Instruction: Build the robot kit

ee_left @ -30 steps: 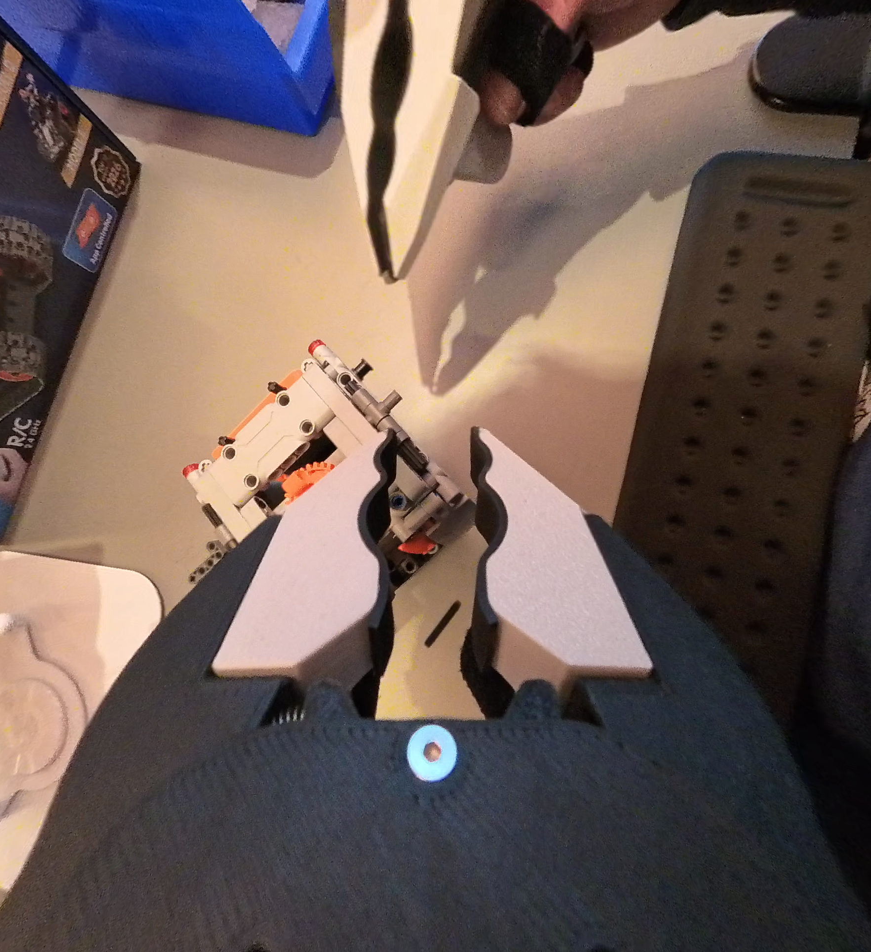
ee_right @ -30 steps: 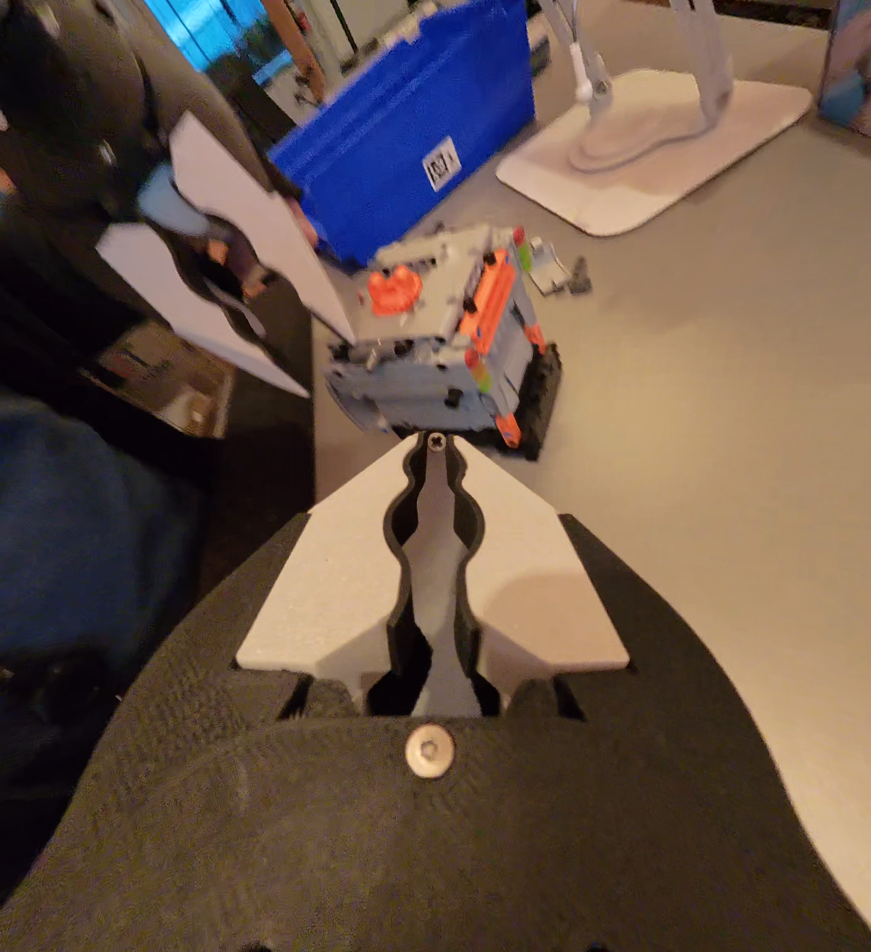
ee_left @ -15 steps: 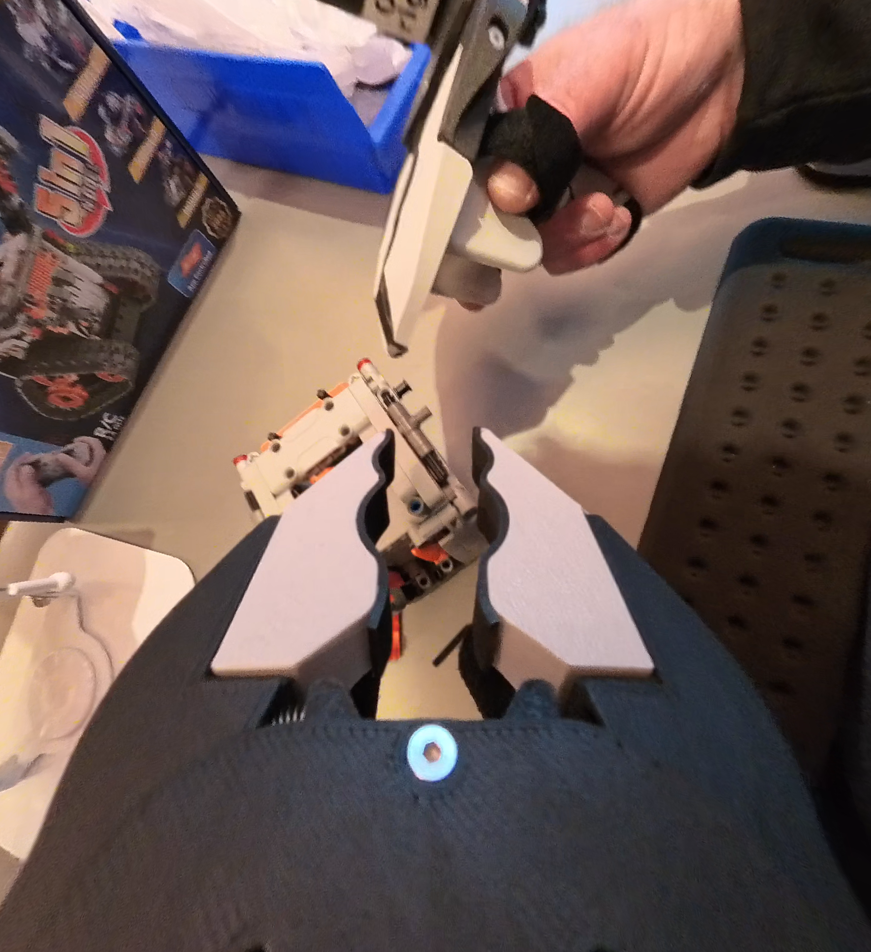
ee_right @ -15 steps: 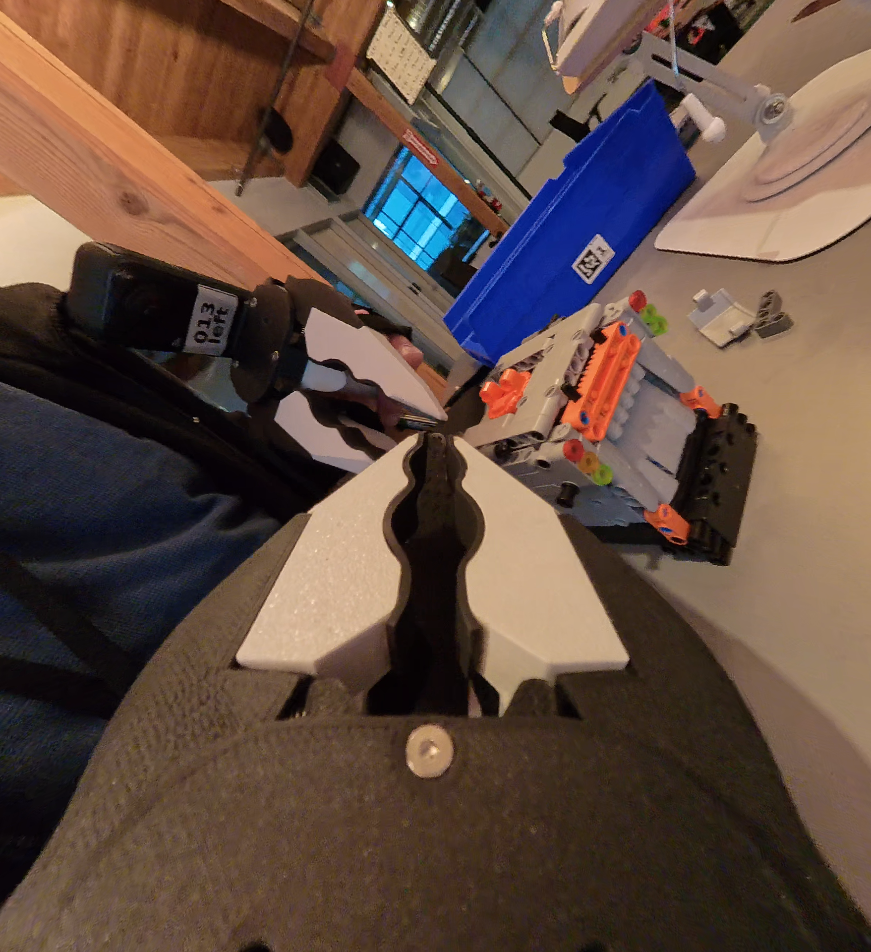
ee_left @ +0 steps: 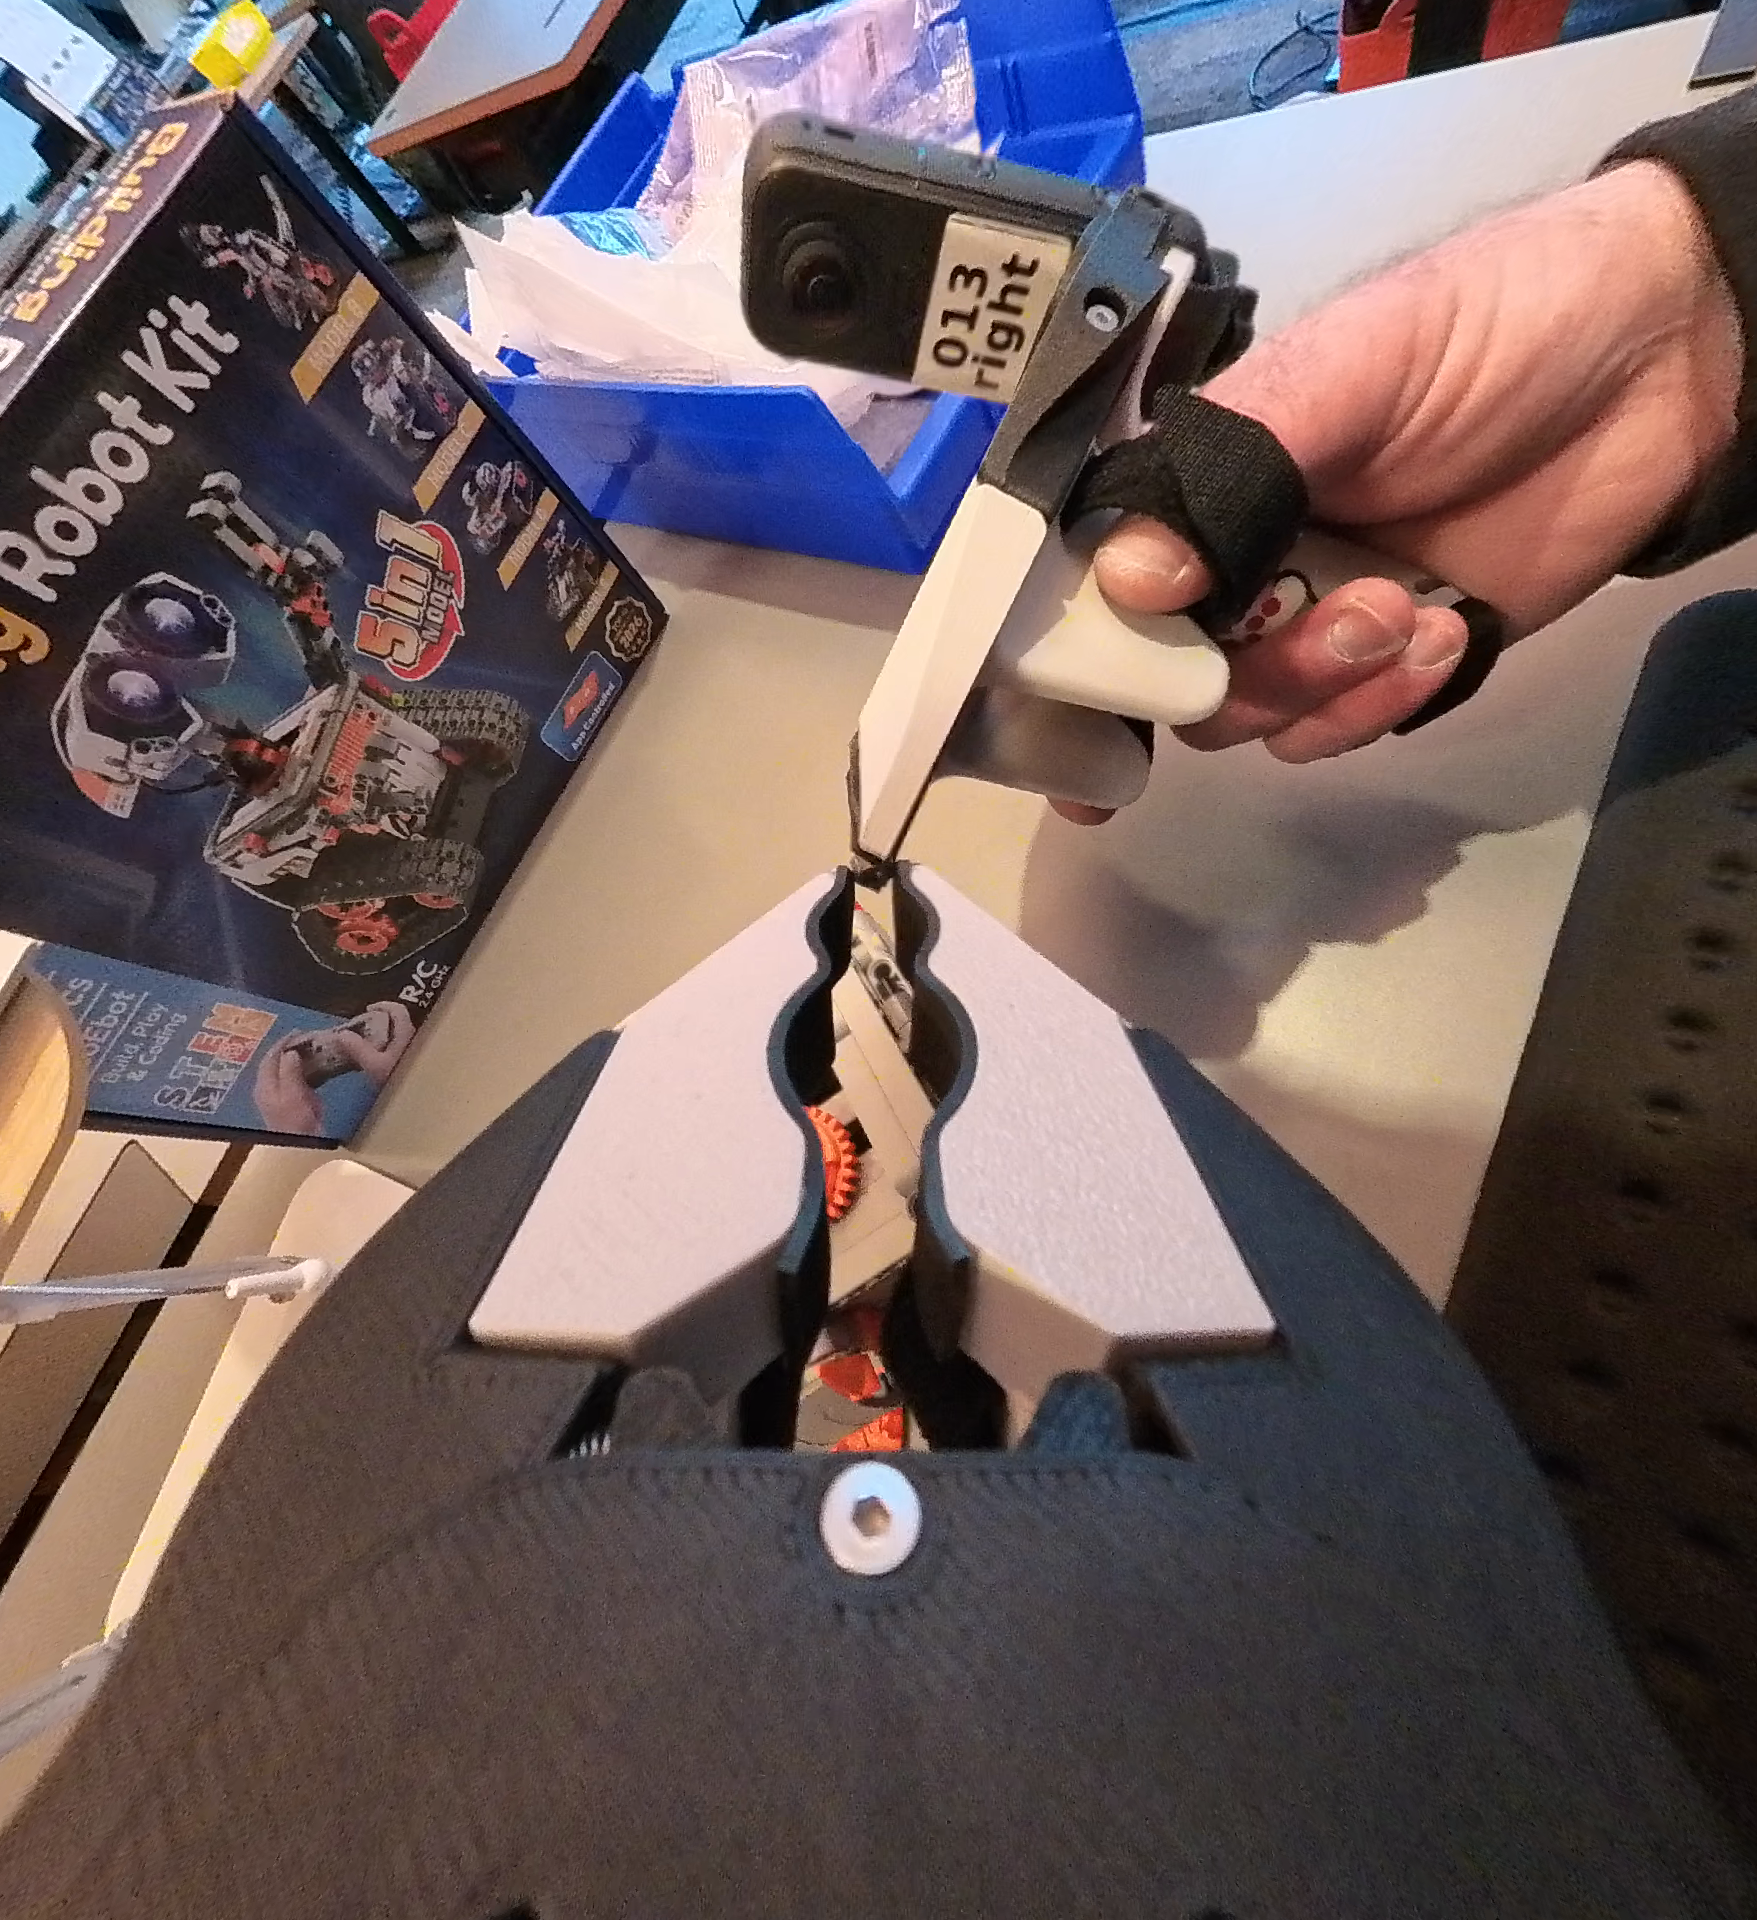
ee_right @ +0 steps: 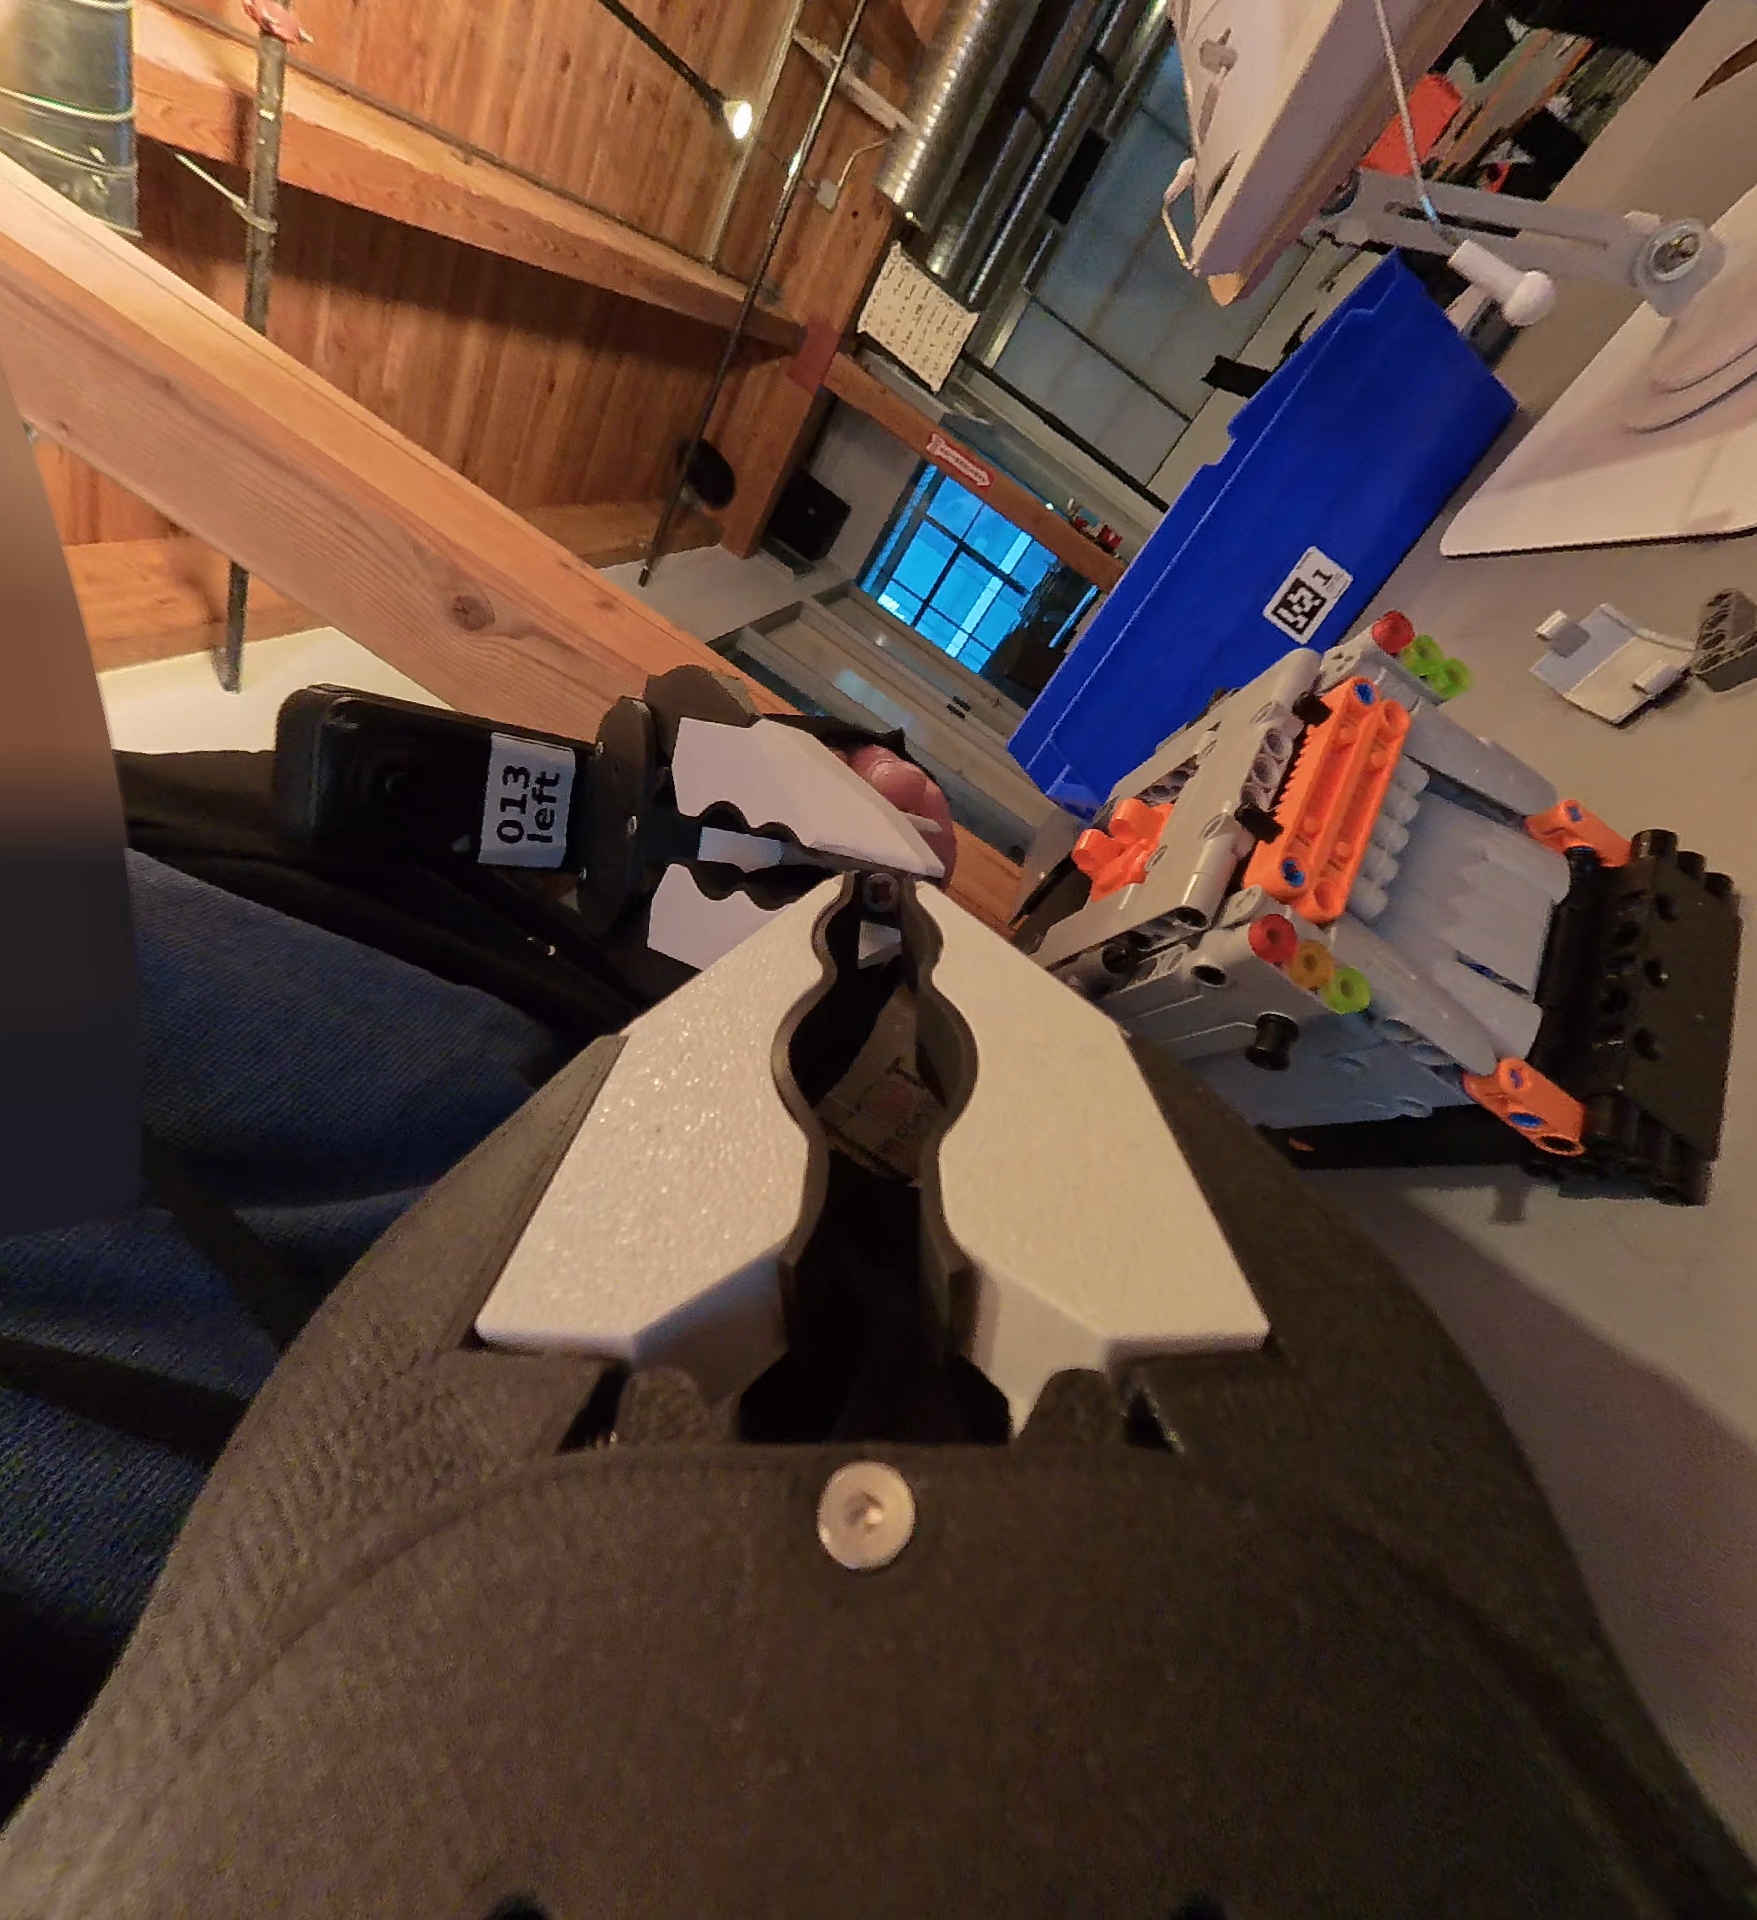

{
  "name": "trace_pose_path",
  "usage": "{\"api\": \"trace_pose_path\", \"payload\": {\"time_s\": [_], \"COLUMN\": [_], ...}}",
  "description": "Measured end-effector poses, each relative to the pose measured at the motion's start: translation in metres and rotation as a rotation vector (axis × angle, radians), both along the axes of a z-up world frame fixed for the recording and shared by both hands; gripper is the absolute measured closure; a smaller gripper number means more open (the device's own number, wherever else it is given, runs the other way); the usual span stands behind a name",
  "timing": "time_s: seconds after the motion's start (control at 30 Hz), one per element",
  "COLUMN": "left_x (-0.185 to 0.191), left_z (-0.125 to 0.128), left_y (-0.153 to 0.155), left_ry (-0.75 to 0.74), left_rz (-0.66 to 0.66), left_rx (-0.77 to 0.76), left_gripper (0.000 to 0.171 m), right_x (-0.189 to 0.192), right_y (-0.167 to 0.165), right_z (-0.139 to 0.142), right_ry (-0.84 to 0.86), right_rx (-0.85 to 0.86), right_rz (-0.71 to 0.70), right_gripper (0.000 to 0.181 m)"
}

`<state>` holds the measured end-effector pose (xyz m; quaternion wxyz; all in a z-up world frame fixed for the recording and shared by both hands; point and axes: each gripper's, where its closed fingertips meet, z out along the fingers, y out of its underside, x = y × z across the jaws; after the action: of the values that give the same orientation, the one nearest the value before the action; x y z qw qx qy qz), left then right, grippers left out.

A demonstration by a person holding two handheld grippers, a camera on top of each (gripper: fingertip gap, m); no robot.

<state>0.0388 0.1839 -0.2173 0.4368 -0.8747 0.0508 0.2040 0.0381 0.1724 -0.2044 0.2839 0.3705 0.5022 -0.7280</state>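
Workshop setting: timber beams and shelving overhead, a grey table [ee_left: 749, 727] below.

Left gripper [ee_left: 869, 883]: the jaws stand at a narrow gap. The tips sit level with the right gripper's tips, point to point. A small dark pin [ee_right: 879, 891] lies at that meeting point. Whether the left jaws actually clamp it cannot be told, as the contact is too small to resolve.

Right gripper [ee_right: 879, 904]: the jaws are drawn in to the same narrow gap, with the pin's cross-shaped end showing between the tips, so it is gripped there. A hand [ee_left: 1476, 468] with a black strap round the fingers works the trigger.

Model [ee_right: 1373, 914]: a grey brick-built assembly with orange beams, a black block at one end and red, yellow and green studs along one side. It rests on the table, just beside the right gripper and clear of both sets of jaws. In the left wrist view it shows only through the finger gap — an orange gear and grey beams beneath the left gripper.

Surroundings:
- A blue bin [ee_left: 749, 457] holding crumpled plastic bags stands beyond the model.
- A printed kit box [ee_left: 230, 623] stands left of the left gripper.
- A white stand [ee_right: 1632, 436] sits on the table past the model, with two loose parts [ee_right: 1622, 665] — one pale, one dark — between them.
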Motion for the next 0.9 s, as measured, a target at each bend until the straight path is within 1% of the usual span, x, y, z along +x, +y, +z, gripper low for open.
{"api": "trace_pose_path", "payload": {"time_s": [0.13, 0.27, 0.4, 0.53, 0.7, 0.77, 0.9], "left_x": [-0.004, -0.006, -0.007, -0.007, -0.009, -0.009, -0.009], "left_z": [-0.003, -0.006, -0.009, -0.015, -0.019, -0.02, -0.024], "left_y": [0.0, 0.0, 0.001, 0.003, 0.002, 0.002, 0.001], "left_ry": [0.002, 0.038, 0.083, 0.123, 0.183, 0.186, 0.194], "left_rz": [0.018, 0.019, 0.018, 0.004, -0.006, -0.007, -0.022], "left_rx": [-0.019, -0.066, -0.123, -0.194, -0.265, -0.285, -0.32], "left_gripper": [0.168, 0.168, 0.168, 0.168, 0.168, 0.168, 0.168], "right_x": [-0.002, -0.006, -0.005, -0.004, -0.005, -0.005, -0.004], "right_y": [0.0, 0.005, 0.007, 0.007, 0.007, 0.008, 0.007], "right_z": [-0.002, -0.004, -0.009, -0.013, -0.018, -0.02, -0.023], "right_ry": [0.043, 0.121, 0.179, 0.197, 0.191, 0.189, 0.17], "right_rx": [0.111, 0.291, 0.479, 0.615, 0.712, 0.749, 0.758], "right_rz": [-0.068, -0.164, -0.199, -0.207, -0.215, -0.214, -0.194], "right_gripper": [0.172, 0.171, 0.175, 0.179, 0.18, 0.179, 0.181]}}
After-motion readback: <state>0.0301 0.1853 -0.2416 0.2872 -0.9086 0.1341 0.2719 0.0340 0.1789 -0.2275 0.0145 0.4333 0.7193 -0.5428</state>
